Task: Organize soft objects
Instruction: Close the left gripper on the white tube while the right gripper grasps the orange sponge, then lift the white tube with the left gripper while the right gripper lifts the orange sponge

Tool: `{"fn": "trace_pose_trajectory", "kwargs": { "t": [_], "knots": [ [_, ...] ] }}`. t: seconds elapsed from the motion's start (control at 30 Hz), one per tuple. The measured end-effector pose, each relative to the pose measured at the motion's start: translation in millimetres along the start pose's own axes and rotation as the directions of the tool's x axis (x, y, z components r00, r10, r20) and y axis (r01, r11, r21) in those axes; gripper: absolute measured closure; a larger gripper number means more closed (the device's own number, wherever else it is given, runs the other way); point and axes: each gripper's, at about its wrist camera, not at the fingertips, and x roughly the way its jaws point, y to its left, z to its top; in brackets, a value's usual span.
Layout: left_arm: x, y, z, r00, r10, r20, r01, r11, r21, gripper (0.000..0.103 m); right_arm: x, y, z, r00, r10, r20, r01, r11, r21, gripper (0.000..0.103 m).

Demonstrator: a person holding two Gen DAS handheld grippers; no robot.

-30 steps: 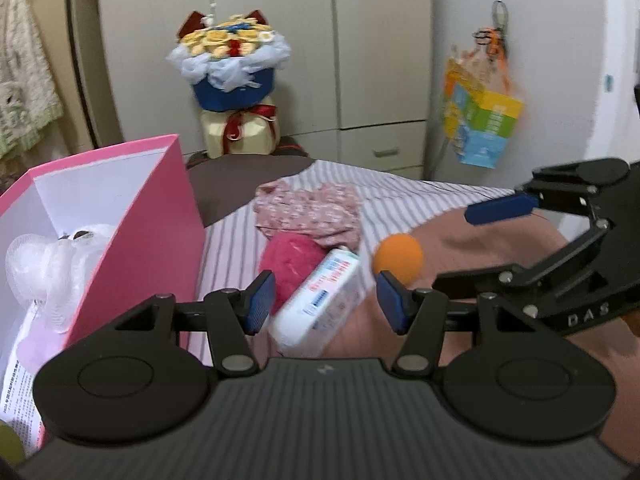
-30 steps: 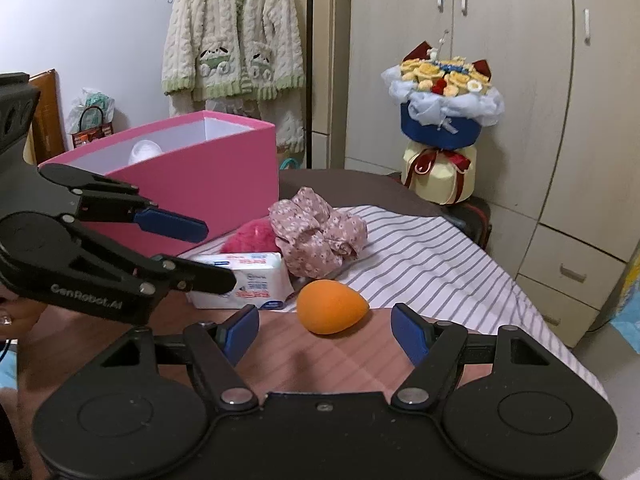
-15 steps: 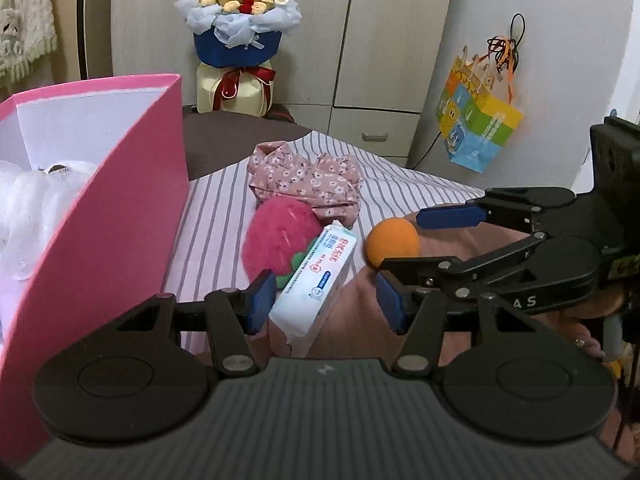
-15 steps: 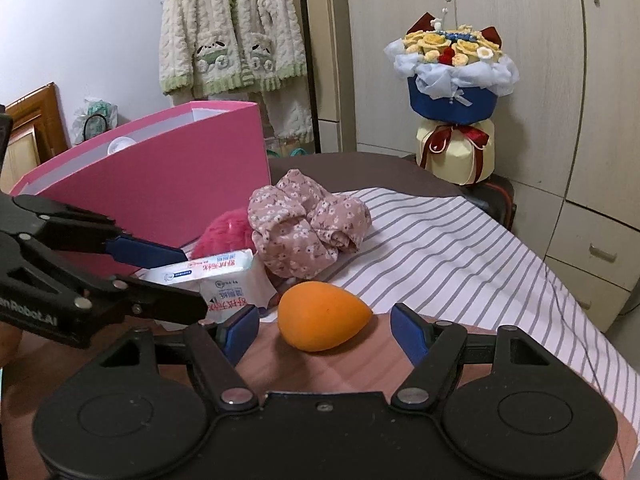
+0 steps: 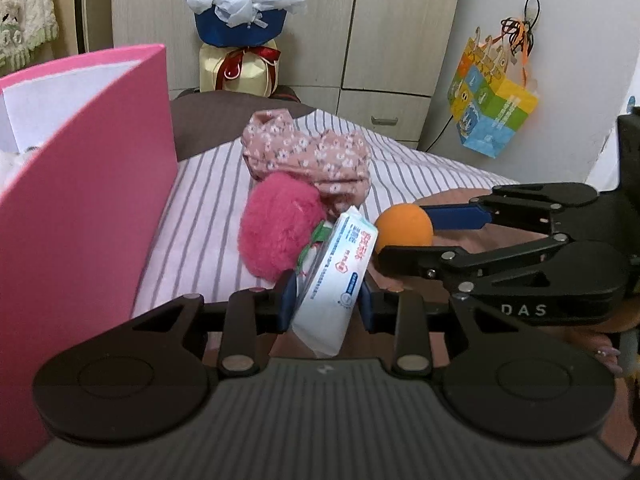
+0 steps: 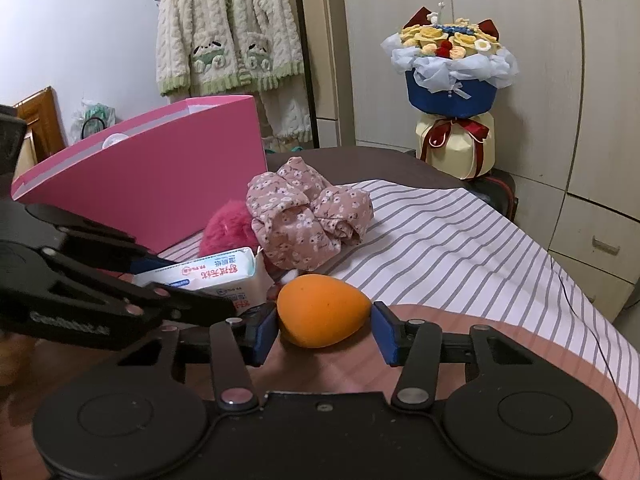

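On the striped bed sheet [image 6: 460, 240] lie a white tissue pack [image 5: 340, 264], an orange egg-shaped sponge [image 6: 320, 308], a pink furry ball [image 5: 276, 224] and a bundled floral cloth [image 5: 308, 160]. My left gripper [image 5: 326, 304] is closing, and both its blue pads press the sides of the tissue pack. My right gripper [image 6: 326, 334] is also closing with the orange sponge between its jaws. Its left pad touches the sponge; its right pad stands a sliver off. An open pink box [image 5: 80, 220] stands to the left.
A flower bouquet [image 6: 452, 72] stands on a dark stool past the bed's far end, before wardrobe doors. A colourful gift bag [image 5: 492, 108] hangs on the right wall. A knitted cardigan [image 6: 228, 28] hangs behind the box. Something white lies inside the box.
Both grippers came forward and down onto the bed. The left jaws narrowed onto the tissue pack. The right jaws narrowed around the orange sponge, which now sits between the pads.
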Motion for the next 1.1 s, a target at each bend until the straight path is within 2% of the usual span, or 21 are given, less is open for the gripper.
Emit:
{"fn": "trace_pose_trajectory", "kwargs": {
  "t": [0.13, 0.23, 0.53, 0.77, 0.9, 1.1],
  "knots": [
    [-1, -3, -3, 1.0, 0.02, 0.016, -0.02, 1.0, 0.002, 0.073, -4, 5, -2, 1.0, -0.022, 0.009, 0.022, 1.0, -0.005, 0.049],
    [-6, -3, -6, 1.0, 0.018, 0.023, -0.018, 1.0, -0.008, 0.084, -10, 4, -3, 0.999, -0.04, 0.007, 0.04, 0.998, 0.039, 0.049],
    [-28, -4, -21, 0.998, -0.03, 0.053, 0.033, 0.998, -0.052, 0.085, -34, 13, -14, 0.996, -0.093, 0.007, 0.092, 0.988, 0.128, 0.049],
    [-48, -3, -31, 0.995, -0.066, 0.079, 0.072, 0.995, -0.075, 0.085, -53, 35, -22, 0.989, -0.146, 0.018, 0.142, 0.98, 0.138, 0.049],
    [-58, -1, -35, 0.994, -0.078, 0.079, 0.085, 0.993, -0.08, 0.085, -62, 53, -29, 0.978, -0.209, 0.005, 0.207, 0.969, 0.133, 0.049],
    [-78, -3, -45, 0.991, -0.102, 0.084, 0.109, 0.991, -0.076, 0.085, -74, 78, -38, 0.969, -0.245, 0.0, 0.242, 0.958, 0.152, 0.049]
  ]
}}
